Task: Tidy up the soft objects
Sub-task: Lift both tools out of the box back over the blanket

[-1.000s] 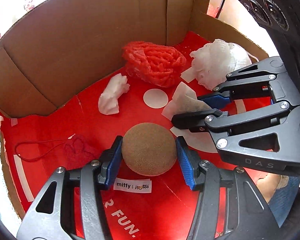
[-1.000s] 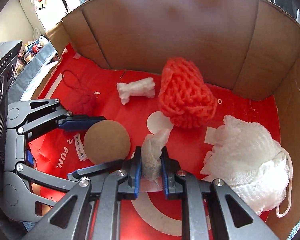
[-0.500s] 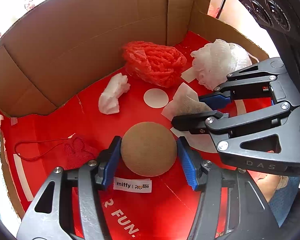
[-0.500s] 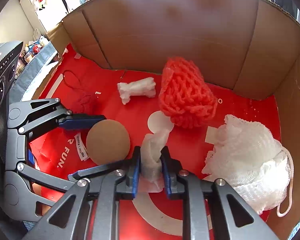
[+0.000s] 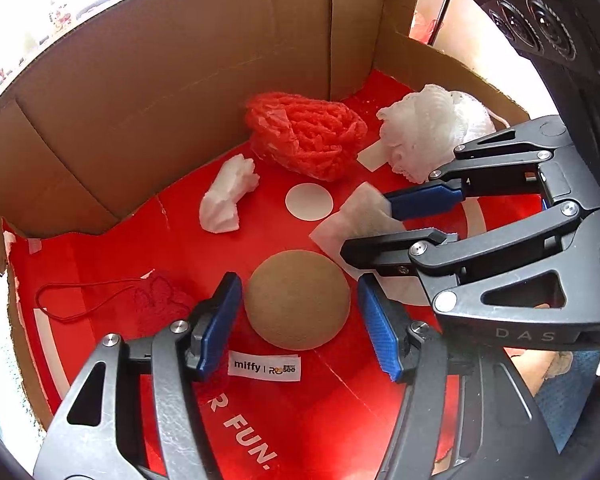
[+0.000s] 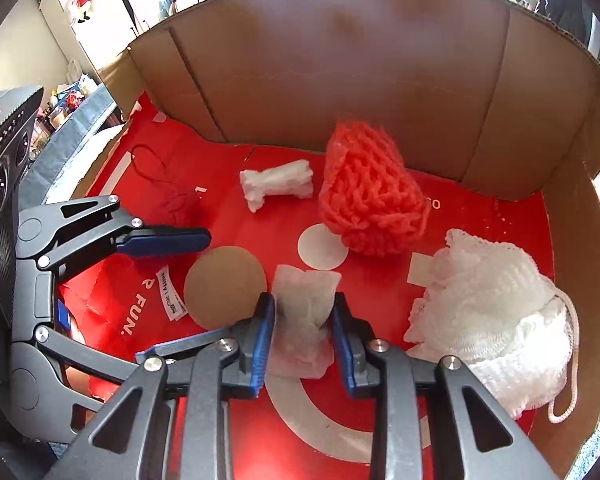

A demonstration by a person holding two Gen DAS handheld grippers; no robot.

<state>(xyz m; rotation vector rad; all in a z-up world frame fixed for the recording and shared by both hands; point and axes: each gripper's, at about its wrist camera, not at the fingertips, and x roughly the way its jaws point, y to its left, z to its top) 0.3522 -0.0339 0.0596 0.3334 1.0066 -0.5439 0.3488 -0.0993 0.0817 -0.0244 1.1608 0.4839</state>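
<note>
Where the cardboard box (image 6: 340, 60) walls rise on three sides, a red printed floor (image 5: 300, 420) carries everything; cluttered shelves show beyond the rim. Left tongs (image 5: 296, 316) are spread, their pads clear of the brown ball (image 5: 296, 300) between them. Right tongs (image 6: 302, 328) are released around a crumpled white tissue (image 6: 304, 312), which touches neither pad. Red knitted yarn (image 6: 372, 200), a white mesh pouf (image 6: 488, 320) and a foam scrap (image 6: 276, 182) lie behind. Left tongs partly hide a dark red string pouch (image 6: 176, 208).

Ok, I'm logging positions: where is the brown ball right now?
The brown ball lies on the red box floor between the open left tool fingers, left of the white cloth.
</note>
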